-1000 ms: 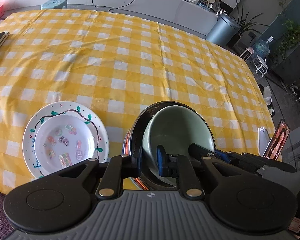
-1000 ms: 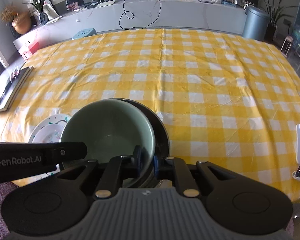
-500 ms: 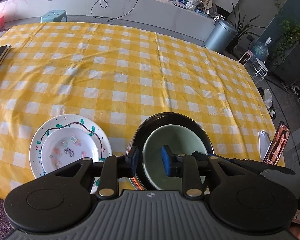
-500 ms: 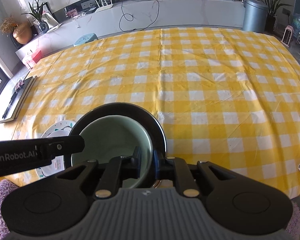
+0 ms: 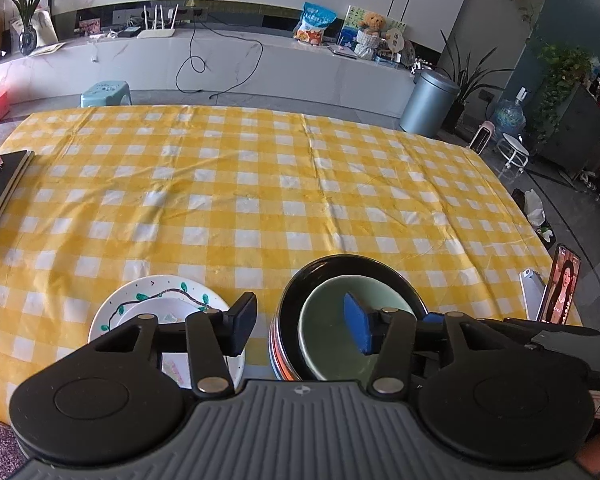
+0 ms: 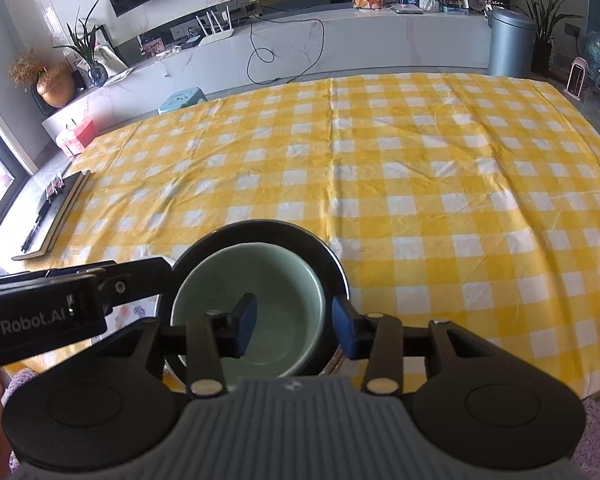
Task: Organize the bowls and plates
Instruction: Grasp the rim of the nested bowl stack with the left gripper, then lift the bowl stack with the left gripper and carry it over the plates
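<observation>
Two grippers hang over the same stack at the near edge of the table w/ the yellow checked cloth (image 6: pixel 420 184). The green bowl (image 6: pixel 260 280) sits inside the black bowl (image 6: pixel 328 256), and that one rests on more bowls w/ red and blue edges, seen in the left view.

The left gripper (image 5: pixel 300 324) has just been opening. Its jaws stand wide and hold nothing; they go over the left side of the stack, one pad outside, the blue pad above the green bowl, not pressing. The right gripper (image 6: pixel 294 322) has just been opening too. It is about half open, w/ the right rim of both bowls between the pads, but nothing pinched. So the bowl looks let go and nested.

The bowls lie right below and just ahead of both grippers. They are round, so no long side to line up with. Next thing may be the plates: a small white plate (image 5: pixel 168 312) on a big plate w/ a leaf ring (image 5: pixel 112 312), just left of the stack. The left gripper is nearer to them.

Writing: "enRobot.AI" on the left gripper's side, cut off at the frame edge. A phone (image 5: pixel 560 292) stands at the right edge, screen on. Other labels too small to read.
</observation>
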Demonstrator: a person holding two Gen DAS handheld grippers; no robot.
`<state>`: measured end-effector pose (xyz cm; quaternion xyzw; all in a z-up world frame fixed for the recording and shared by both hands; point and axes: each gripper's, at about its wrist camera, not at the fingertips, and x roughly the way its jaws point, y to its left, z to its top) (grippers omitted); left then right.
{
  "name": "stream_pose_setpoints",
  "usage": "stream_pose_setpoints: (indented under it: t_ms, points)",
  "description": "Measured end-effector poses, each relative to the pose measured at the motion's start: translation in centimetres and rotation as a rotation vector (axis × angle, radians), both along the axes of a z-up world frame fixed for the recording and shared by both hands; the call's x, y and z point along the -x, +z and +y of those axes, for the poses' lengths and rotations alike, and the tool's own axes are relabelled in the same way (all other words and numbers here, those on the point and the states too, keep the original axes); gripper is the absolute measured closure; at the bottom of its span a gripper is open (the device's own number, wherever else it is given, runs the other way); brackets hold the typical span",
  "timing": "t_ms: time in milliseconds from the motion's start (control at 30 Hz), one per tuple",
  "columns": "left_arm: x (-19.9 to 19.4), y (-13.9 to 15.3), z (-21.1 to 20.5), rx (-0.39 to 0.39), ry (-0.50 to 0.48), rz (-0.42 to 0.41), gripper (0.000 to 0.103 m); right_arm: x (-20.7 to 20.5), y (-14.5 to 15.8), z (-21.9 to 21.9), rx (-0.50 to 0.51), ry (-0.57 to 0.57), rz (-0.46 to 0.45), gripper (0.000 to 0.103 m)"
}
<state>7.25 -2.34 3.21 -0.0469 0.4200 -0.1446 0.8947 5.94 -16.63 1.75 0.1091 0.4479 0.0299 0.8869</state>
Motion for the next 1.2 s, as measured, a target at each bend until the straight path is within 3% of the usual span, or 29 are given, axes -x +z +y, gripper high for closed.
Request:
stream_pose_setpoints:
  t_ms: [267,333,567,767,967,1200]
  points:
    - [1.2,0.6,1.4,0.031,0.024,-0.101,0.027,1.2,0.8,-0.5,-0.021,-0.049,-0.065,0.047]
    - [1.6,0.7,1.6,0.029,0.021,-0.133,0.026,1.5,0.9,-0.7,-0.023,-0.069,-0.081,0.041]
    - [2.7,-0.2,1.6,-0.022,0.019,-0.204,0.022,2.5,0.2,-1.2,-0.022,-0.119,-0.090,0.032]
    - [2.3,-1.5,2.9,0.048,0.084,-0.146,0.023,2.6,0.0,-1.4,0.002,-0.178,-0.103,0.031]
    - [2.2,-2.3,3.2,0.038,0.132,-0.123,0.027,2.8,-0.5,-1.9,0.006,-0.229,-0.113,0.027]
    - [1.2,-3.8,3.3,0.123,0.124,-0.012,0.027,2.3,-2.5,-3.0,-0.101,-0.268,-0.047,0.027]
